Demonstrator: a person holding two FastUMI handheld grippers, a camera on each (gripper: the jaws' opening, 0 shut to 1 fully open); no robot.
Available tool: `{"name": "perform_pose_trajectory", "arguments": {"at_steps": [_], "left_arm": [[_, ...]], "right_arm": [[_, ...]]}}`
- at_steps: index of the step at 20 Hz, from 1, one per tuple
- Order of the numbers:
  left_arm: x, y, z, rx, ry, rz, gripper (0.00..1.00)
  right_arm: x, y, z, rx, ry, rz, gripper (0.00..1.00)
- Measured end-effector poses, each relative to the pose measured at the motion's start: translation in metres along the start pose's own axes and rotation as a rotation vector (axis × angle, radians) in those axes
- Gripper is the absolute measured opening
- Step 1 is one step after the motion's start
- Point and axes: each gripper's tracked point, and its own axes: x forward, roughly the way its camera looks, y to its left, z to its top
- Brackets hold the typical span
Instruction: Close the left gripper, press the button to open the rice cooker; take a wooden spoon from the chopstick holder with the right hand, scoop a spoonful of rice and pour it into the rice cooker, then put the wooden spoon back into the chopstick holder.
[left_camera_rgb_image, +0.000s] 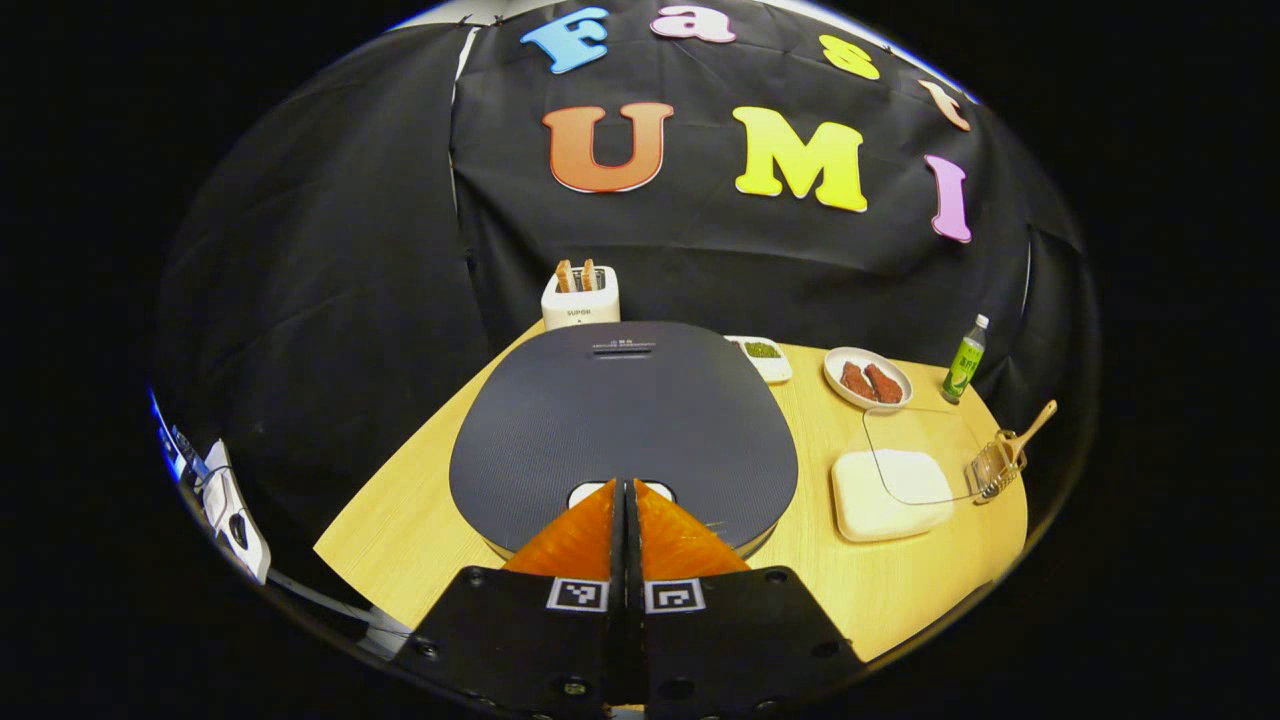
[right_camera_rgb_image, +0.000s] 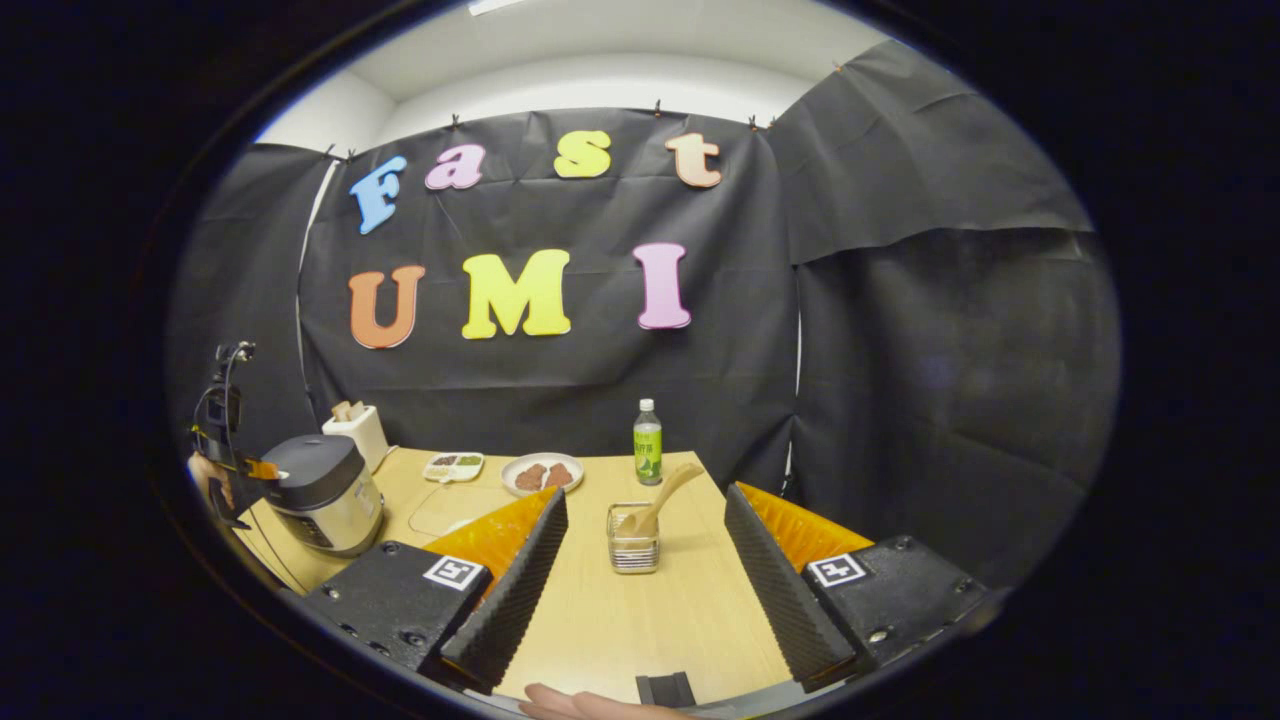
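In the left gripper view the rice cooker (left_camera_rgb_image: 620, 410) lies right below me, its dark lid down. My left gripper (left_camera_rgb_image: 625, 487) is shut with nothing in it, and its tips sit over the white button (left_camera_rgb_image: 590, 491) at the lid's near edge. Far right, a wire chopstick holder (left_camera_rgb_image: 993, 470) holds the wooden spoon (left_camera_rgb_image: 1028, 432), beside a white rice container (left_camera_rgb_image: 880, 500). In the right gripper view my right gripper (right_camera_rgb_image: 645, 495) is open and empty. The chopstick holder (right_camera_rgb_image: 633, 548) and the wooden spoon (right_camera_rgb_image: 662, 498) stand between its fingers, farther off. The rice cooker (right_camera_rgb_image: 322, 492) is at left, with the left gripper (right_camera_rgb_image: 262, 468) at its top edge.
A toaster (left_camera_rgb_image: 580, 296) stands behind the cooker. A small dish of greens (left_camera_rgb_image: 763, 356), a plate of meat (left_camera_rgb_image: 867, 379) and a green bottle (left_camera_rgb_image: 965, 360) line the back of the wooden table (left_camera_rgb_image: 400, 520). A clear lid (left_camera_rgb_image: 920, 455) leans over the rice container. A hand (right_camera_rgb_image: 580, 705) shows at bottom.
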Motion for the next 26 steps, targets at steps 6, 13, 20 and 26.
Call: {"name": "perform_pose_trajectory", "arguments": {"at_steps": [6,13,20,26], "left_arm": [[-0.007,0.000,0.021,-0.009,-0.088,0.015,0.00],[-0.070,-0.017,0.080,0.055,-0.359,0.009,0.70],[-0.126,-0.038,0.077,-0.015,-0.421,-0.020,0.96],[-0.161,-0.051,0.062,-0.004,-0.486,-0.051,1.00]], "right_arm": [[-0.002,-0.002,-0.001,0.016,-0.003,-0.003,1.00],[0.000,0.004,-0.013,0.007,0.009,0.013,1.00],[0.013,0.000,-0.025,0.022,0.029,0.019,1.00],[0.048,-0.009,-0.036,0.065,0.019,0.044,1.00]]}}
